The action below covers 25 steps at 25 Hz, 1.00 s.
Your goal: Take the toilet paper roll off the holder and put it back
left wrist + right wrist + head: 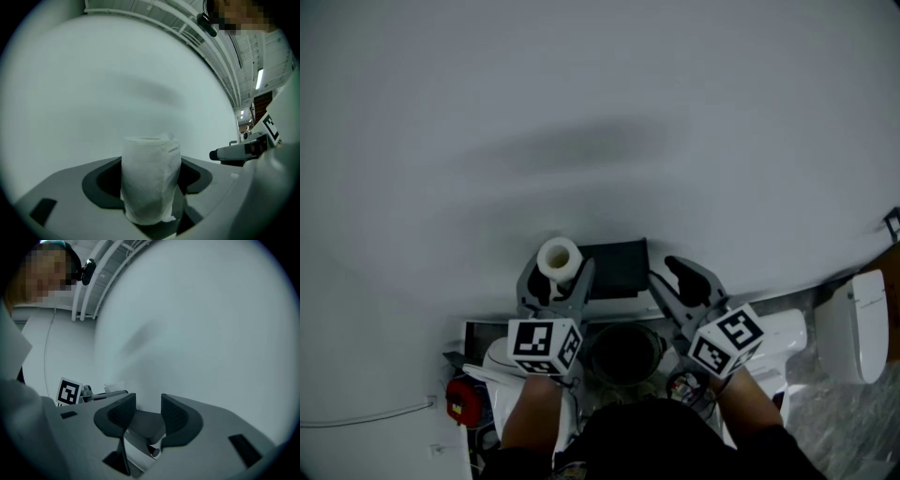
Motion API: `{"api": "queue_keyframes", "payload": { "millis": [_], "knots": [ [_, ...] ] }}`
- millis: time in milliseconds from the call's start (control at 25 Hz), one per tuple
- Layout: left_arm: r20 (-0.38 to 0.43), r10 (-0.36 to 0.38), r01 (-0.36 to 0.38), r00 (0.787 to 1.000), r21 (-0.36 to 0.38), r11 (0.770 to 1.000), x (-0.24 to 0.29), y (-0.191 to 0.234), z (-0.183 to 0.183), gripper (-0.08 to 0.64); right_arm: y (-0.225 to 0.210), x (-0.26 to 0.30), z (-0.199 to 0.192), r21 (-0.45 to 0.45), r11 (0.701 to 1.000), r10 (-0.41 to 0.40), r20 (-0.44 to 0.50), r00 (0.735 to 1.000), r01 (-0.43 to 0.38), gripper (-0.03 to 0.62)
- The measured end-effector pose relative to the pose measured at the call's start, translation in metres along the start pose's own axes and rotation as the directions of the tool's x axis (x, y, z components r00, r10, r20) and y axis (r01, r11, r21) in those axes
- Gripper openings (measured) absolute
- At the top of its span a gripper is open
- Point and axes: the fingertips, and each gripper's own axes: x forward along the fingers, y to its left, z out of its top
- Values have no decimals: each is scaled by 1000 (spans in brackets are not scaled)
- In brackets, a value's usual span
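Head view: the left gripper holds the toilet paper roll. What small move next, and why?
Probably ease the toilet paper roll rightward toward the black holder: the left gripper grips it upright, already off the holder, so putting it back remains.

Centre frame, the toilet paper roll (559,260) is standing between the left gripper's (558,274) jaws, just left of the holder (617,268). The right gripper (667,275) is meeting the holder's right edge, with a round container (623,352) sitting below, between both grippers.

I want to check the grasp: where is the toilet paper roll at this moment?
In the head view the toilet paper roll stands upright in the left claw, close before the white wall, just left of the black holder.
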Motion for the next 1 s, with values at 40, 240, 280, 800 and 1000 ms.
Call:
{"api": "queue_keyframes", "payload": {
  "millis": [40,240,280,800,1000],
  "knots": [
    [0,11,-11,1000,4,1000,-3,0,2,318,1,0,0,3,1000,12,0,1000,-12,167],
    [-1,72,-72,997,29,997,-22,-5,13,318,6,3,1,25,996,91,-3,996,-91,163],
    [-1,86,-86,996,31,996,-28,-5,14,318,9,4,0,31,993,110,-4,994,-110,161],
    [-22,225,-224,974,12,974,-154,27,1,318,102,23,-31,66,959,277,-38,960,-274,160],
    [-52,227,-228,973,-25,973,-206,41,-19,318,149,22,-57,76,959,278,-77,957,-273,160]
  ]
}}
